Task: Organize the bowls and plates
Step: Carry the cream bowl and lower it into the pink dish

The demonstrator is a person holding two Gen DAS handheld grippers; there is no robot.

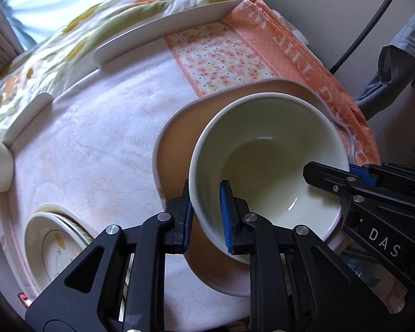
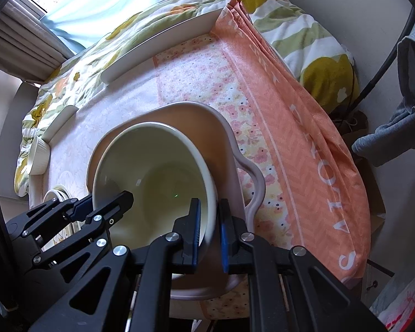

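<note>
Left wrist view: left gripper [image 1: 206,221] fingers pinch cream ceramic bowl [image 1: 265,149] rim, lower centre.
Right gripper [image 2: 209,231]: pinches opposite rim.
Below: pink handled dish [image 2: 224,127].

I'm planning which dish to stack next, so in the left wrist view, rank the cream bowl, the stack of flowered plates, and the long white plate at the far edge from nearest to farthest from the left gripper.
1. Cream bowl: its rim is gripped between the fingers of the left gripper.
2. Stack of flowered plates: low on the left, at the table's near edge.
3. Long white plate: across the table, at the far edge.
</note>
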